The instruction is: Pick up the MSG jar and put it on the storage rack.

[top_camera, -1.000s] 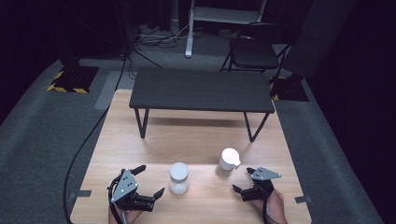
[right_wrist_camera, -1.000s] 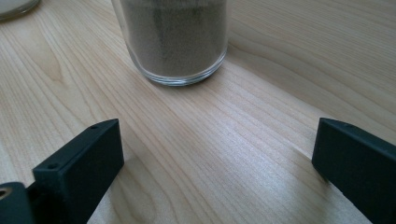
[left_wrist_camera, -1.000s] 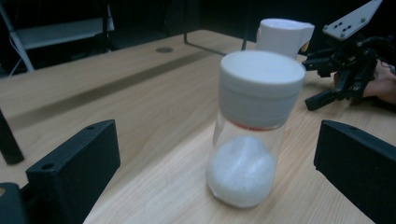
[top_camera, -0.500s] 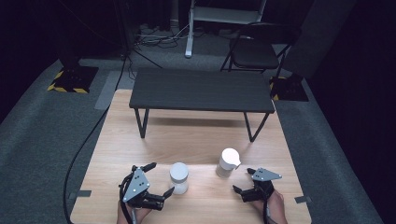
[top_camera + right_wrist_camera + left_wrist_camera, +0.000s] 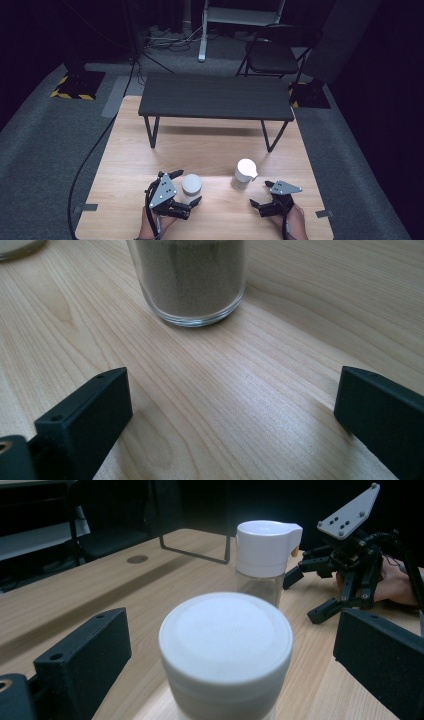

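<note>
The white-lidded jar (image 5: 191, 186) stands upright on the wooden table (image 5: 200, 150) near its front edge, at about 7 o'clock from the table's middle, and it sits between the spread jaws of your left gripper (image 5: 187, 188); in the left gripper view the jar's lid (image 5: 226, 630) rises between the two black jaws with clear gaps on both sides, so that gripper is released and not yet touching glass. You are, I judge, in the approach-to-grasp step: the jar is framed, and the next move calls for easing the jaws in a little lower than the lid and closing squarely on the body so the jar does not tip or skid. At about 2 o'clock from the jar, well apart, stands the spouted dispenser (image 5: 244, 173), a glass bottle with a white pour cap; the right gripper view shows its lower part (image 5: 190, 277) filled with a brownish powder or fine grain, though the close framing makes the contents hard to name. Your right gripper (image 5: 264, 194) rests low on the table at about 4 o'clock from the dispenser, jaws wide and holding nothing, pointed toward it but clear of it. No brand, label or readable writing appears on either container, the lids or the grippers.
</note>
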